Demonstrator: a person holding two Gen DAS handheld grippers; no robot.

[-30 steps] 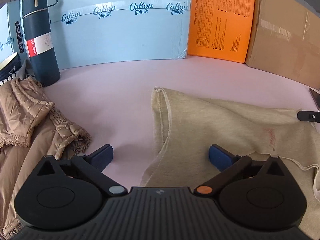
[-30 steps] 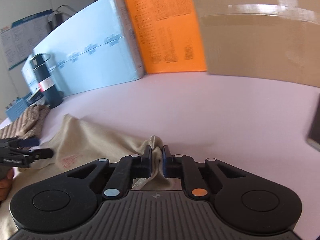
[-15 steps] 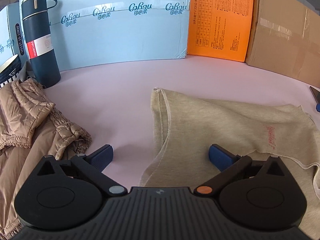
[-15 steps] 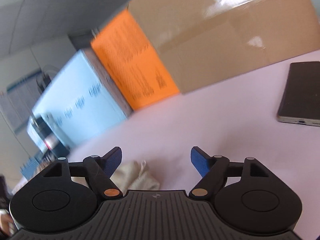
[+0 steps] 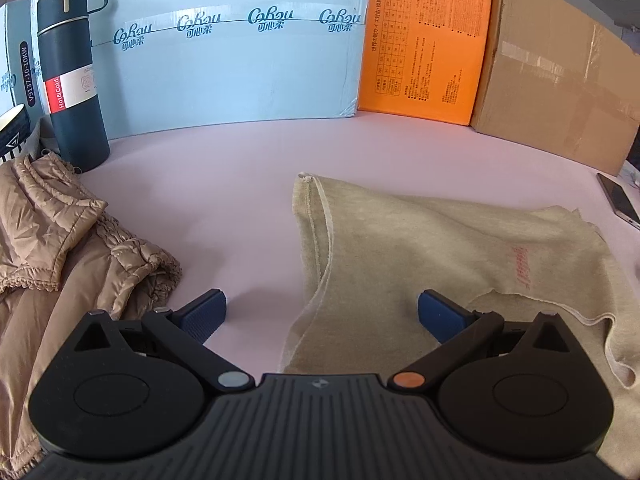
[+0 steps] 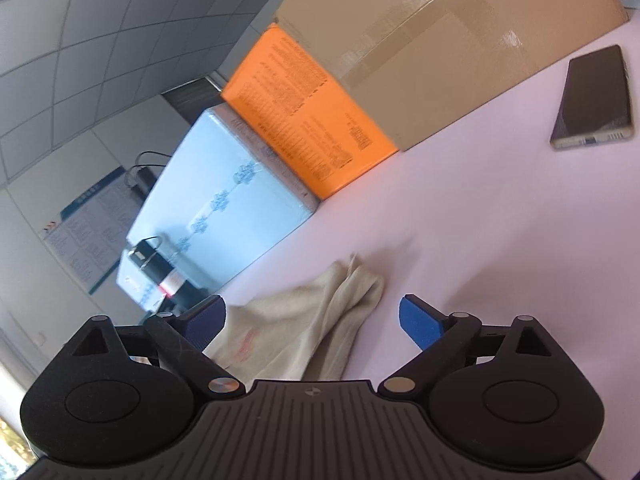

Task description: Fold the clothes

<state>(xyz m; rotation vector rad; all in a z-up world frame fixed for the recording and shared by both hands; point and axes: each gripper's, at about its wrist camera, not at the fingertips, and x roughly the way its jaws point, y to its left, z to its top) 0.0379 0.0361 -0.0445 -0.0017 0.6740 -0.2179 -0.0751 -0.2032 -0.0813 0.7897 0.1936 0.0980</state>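
A pink tabletop [image 5: 248,168] is carrying a beige top [image 5: 420,248], lying partly doubled over but rumpled, so folding looks unfinished. The left gripper [image 5: 322,312] and right gripper [image 6: 312,320] are hovering wide open, gripping nothing.

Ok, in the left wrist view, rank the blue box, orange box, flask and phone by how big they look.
1. Blue box, by far the widest.
2. Orange box.
3. Flask, clearly smaller than both boxes.
4. Phone, only a sliver at the right edge, so its true size is unsure.
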